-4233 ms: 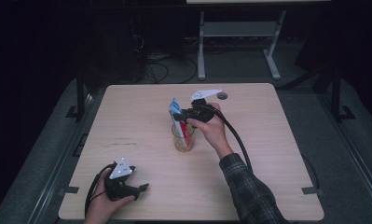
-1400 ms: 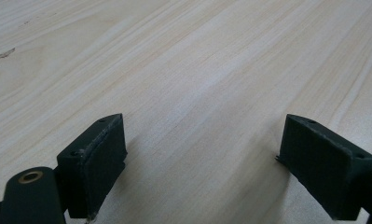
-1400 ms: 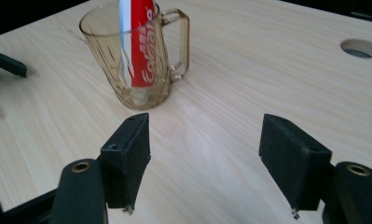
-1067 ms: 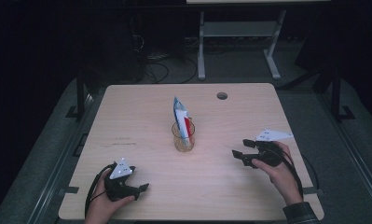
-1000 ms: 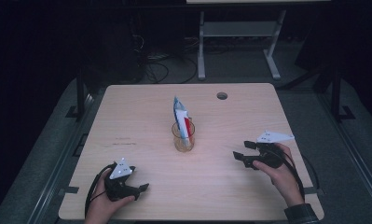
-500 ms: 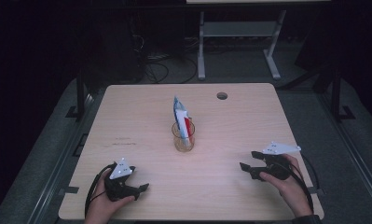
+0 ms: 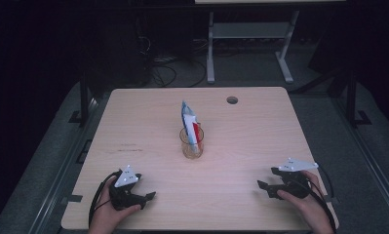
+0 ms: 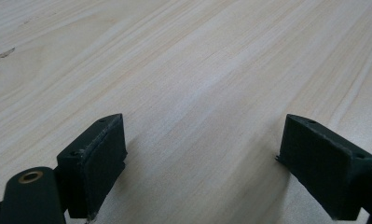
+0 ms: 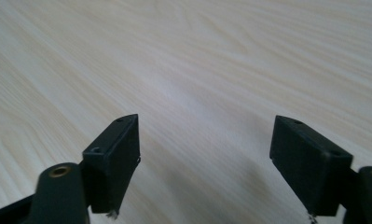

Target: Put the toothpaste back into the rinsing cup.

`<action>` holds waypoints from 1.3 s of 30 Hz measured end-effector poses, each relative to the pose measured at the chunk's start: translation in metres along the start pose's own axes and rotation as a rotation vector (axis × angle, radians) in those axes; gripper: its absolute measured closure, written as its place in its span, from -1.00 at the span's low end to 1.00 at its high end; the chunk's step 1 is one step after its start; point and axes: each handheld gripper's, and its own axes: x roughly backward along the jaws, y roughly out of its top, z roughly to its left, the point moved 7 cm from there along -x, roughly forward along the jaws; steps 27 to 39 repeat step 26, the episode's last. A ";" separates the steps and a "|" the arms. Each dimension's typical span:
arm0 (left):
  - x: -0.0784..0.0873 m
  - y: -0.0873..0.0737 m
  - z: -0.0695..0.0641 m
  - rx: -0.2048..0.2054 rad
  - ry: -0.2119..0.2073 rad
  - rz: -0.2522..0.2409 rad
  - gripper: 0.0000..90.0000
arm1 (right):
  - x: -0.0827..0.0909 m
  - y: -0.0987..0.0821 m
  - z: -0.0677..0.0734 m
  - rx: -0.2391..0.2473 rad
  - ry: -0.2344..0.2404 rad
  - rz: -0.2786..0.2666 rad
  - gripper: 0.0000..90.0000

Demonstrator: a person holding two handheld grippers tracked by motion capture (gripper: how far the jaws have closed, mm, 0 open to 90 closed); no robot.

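High view: your two grippers sit at the near corners of the table (image 7: 133,122), well apart from the clear cup (image 7: 191,146) standing upright at its centre, a blue, white and red tube (image 7: 189,122) leaning out of its mouth. The placement reads as finished work, with the tube propped by the rim. Your left gripper (image 7: 145,197) rests low with jaws spread and nothing between them. Your right gripper (image 7: 265,186) has just been opening its jaws, and bare wood shows between the pads (image 9: 118,158), so both claws are released, parked clear of the cup.
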 end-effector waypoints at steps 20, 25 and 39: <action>0.000 0.000 0.000 -0.001 0.000 0.000 -0.71 | -0.003 -0.022 -0.004 0.028 -0.056 0.021 -0.57; 0.000 0.000 0.000 0.000 -0.001 -0.001 -0.71 | -0.003 -0.022 -0.004 0.027 -0.057 0.013 -0.58; 0.000 0.000 0.000 0.000 0.000 -0.001 -0.71 | -0.003 -0.022 -0.004 0.027 -0.058 0.013 -0.59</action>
